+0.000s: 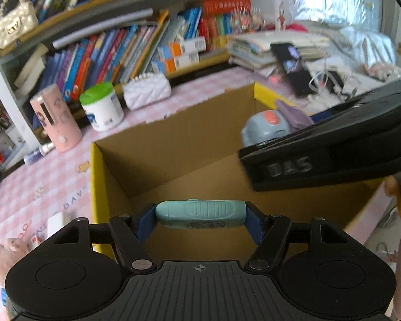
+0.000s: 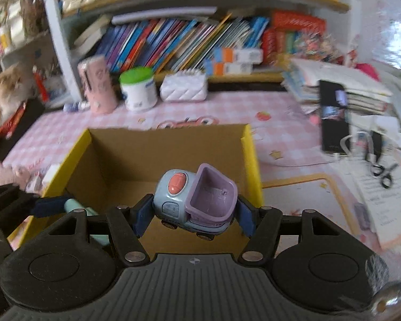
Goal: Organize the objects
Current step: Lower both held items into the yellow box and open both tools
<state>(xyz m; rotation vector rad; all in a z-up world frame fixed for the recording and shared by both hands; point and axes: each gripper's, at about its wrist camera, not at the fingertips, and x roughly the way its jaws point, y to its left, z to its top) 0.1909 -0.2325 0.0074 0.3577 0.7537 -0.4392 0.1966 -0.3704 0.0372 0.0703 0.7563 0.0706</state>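
An open cardboard box [image 1: 173,144] with yellow edges stands on the pink checked tablecloth; it also shows in the right wrist view [image 2: 251,149]. My left gripper [image 1: 200,214] is shut on a teal handle-shaped object [image 1: 200,212], held crosswise above the box's near edge. My right gripper [image 2: 195,211] is shut on a blue toy truck [image 2: 173,195] with a purple bucket and pink button, held over the box. The toy truck [image 1: 267,128] and the right gripper's black body show at the right of the left wrist view. The teal object [image 2: 74,204] shows at the left of the right wrist view.
Behind the box stand a pink cylinder [image 1: 56,117], a green-lidded white jar [image 1: 103,107] and a white quilted purse [image 1: 147,89] before a bookshelf [image 1: 120,48]. A stack of papers [image 2: 342,85], a black phone [image 2: 334,117] and scissors [image 2: 382,171] lie to the right.
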